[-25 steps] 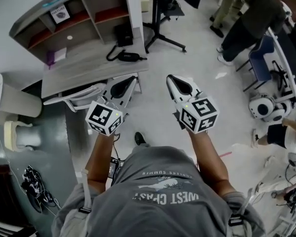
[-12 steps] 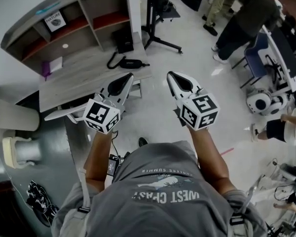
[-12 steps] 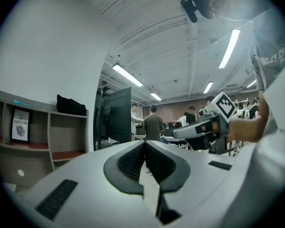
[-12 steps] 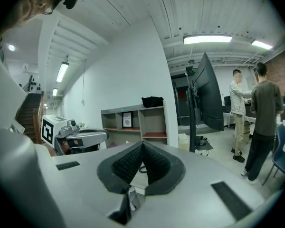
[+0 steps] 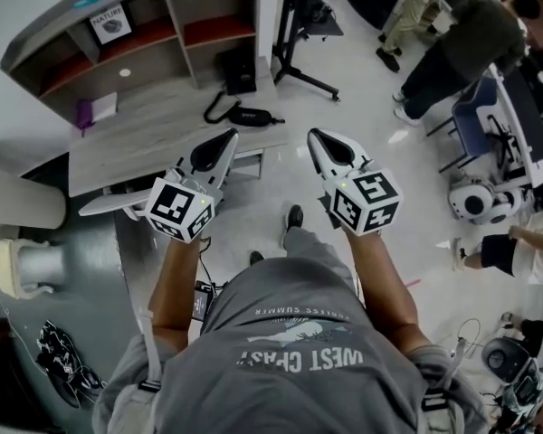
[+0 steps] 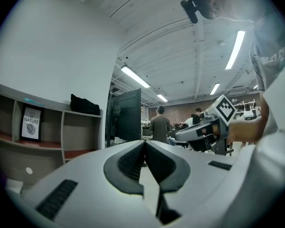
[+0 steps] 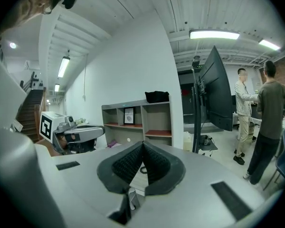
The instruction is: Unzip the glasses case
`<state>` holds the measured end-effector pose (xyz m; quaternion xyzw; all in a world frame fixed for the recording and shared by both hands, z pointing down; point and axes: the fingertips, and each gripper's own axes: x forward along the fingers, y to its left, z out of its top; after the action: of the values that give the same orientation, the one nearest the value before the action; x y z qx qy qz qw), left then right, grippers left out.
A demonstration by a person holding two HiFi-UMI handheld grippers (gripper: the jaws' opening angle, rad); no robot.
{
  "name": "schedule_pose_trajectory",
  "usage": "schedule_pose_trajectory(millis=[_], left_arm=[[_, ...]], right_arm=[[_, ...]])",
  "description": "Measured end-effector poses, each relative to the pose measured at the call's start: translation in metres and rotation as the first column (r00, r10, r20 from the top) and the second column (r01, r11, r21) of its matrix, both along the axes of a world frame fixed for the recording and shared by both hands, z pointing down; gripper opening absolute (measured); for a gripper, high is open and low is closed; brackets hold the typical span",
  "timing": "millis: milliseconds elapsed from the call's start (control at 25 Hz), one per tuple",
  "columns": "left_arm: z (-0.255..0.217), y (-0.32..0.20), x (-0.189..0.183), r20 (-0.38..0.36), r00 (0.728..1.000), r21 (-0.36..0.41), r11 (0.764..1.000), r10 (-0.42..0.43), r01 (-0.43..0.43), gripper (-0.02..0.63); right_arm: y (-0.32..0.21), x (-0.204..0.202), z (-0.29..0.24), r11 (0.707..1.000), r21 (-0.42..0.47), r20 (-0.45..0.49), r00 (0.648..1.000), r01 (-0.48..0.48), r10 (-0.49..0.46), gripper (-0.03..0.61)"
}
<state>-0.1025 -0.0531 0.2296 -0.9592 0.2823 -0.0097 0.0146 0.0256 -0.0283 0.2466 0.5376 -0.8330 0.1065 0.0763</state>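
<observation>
At 6 o'clock in the head view is my grey shirt point(image 5: 290, 351), and my bare arms reach forward from it to the two tools. My left gripper point(image 5: 226, 139) has its jaws pressed together with nothing between them. My right gripper point(image 5: 313, 136) is the same, closed and empty. Both are held in the air side by side, with a gap between them. Just past the left tip, at 12 o'clock, is the grey desk point(image 5: 136, 138). The glasses case point(image 5: 252, 116), a dark oblong, lies on the desk near its right-hand edge and neither tool touches it. It is too small for me to tell how its zip stands. A black cord point(image 5: 215, 108) loops beside it at its 9 o'clock side. Beyond, at 11 o'clock, stand the shelves point(image 5: 154, 34) with a framed picture point(image 5: 111, 23) in one compartment. Farthest off, at 2 o'clock, people point(image 5: 452, 48) stand on the floor.
</observation>
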Motion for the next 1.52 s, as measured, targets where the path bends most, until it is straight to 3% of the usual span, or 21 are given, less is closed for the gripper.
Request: schedule_pose_trajectory(millis=[360,680,1200,1520], left_arm=[[0.005,-0.05,-0.037,0.046,0.99,0.004,0.991,-0.131,0.131,0.0],[0.03,-0.104,-0.05,0.074,0.973,-0.058,0.973,-0.219,0.223,-0.002],[0.099,-0.175,-0.038,0.143,0.96,-0.199,0.943,-0.242,0.267,-0.001],[0.15,-0.201,-0.028,0.204,0.953,-0.282,0.919,-0.225,0.277,0.0]], right_arm=[[-0.07,-0.014,0.015,0.996,-0.002,0.023,0.996,0.089,-0.089,0.011],[-0.138,-0.018,0.046,0.984,-0.053,-0.006,0.985,0.169,-0.17,0.011],[-0.216,-0.007,0.129,0.96,-0.169,-0.058,0.97,0.224,-0.237,0.011],[-0.244,-0.009,0.191,0.937,-0.202,-0.189,0.927,0.287,-0.324,0.021]])
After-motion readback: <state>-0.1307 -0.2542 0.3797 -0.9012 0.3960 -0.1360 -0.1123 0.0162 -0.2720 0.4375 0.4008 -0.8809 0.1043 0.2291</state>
